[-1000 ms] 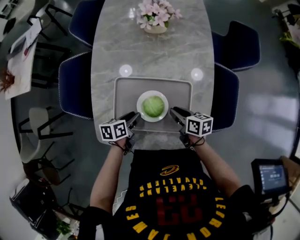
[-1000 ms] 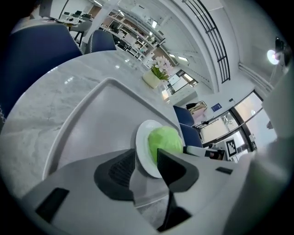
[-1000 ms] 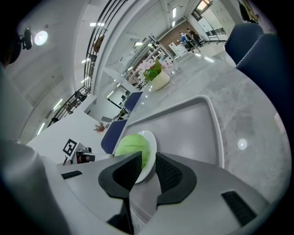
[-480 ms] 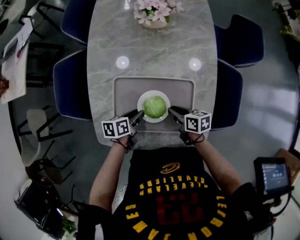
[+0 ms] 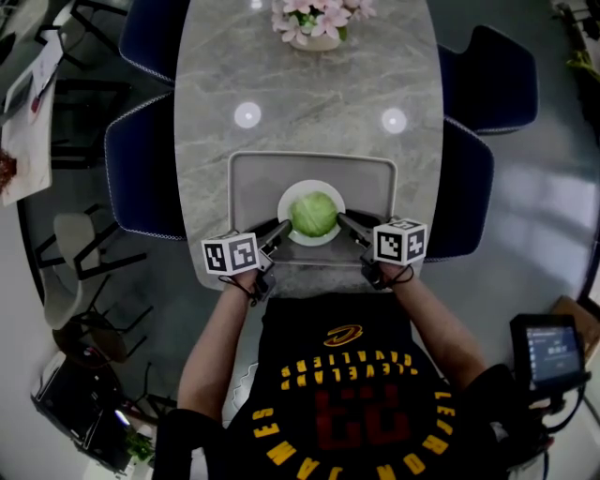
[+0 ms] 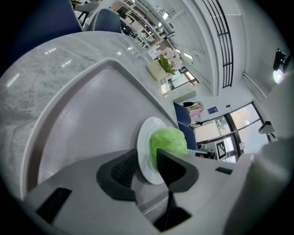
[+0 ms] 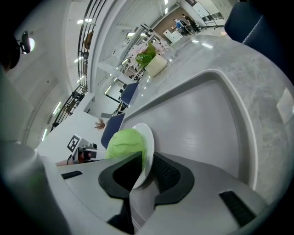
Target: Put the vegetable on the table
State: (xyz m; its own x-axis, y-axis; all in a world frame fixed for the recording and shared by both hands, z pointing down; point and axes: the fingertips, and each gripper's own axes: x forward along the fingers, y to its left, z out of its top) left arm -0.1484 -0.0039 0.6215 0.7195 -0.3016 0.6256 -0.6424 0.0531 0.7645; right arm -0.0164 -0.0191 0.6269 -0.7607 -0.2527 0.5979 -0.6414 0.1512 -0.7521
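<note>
A green cabbage (image 5: pixel 313 213) lies on a white plate (image 5: pixel 286 208), which sits on a grey tray (image 5: pixel 253 178) at the near end of the marble table (image 5: pixel 309 84). My left gripper (image 5: pixel 284 228) is at the plate's near-left rim and my right gripper (image 5: pixel 343 221) at its near-right rim. In the left gripper view the plate (image 6: pixel 144 147) edge with the cabbage (image 6: pixel 169 140) stands between the jaws of the left gripper (image 6: pixel 147 167). In the right gripper view the plate (image 7: pixel 148 137) rim and cabbage (image 7: pixel 123 142) stand between the jaws of the right gripper (image 7: pixel 144 170). Both look open around the rim.
A pot of pink flowers (image 5: pixel 317 21) stands at the far end of the table. Dark blue chairs (image 5: pixel 141 178) (image 5: pixel 469 187) flank both sides. The tray's raised rim (image 6: pixel 82 114) (image 7: pixel 202 119) surrounds the plate. The table's near edge is just below the grippers.
Both grippers have slid inward toward the plate, and their tips now straddle its rim. The plate and cabbage have not shifted on the tray.
</note>
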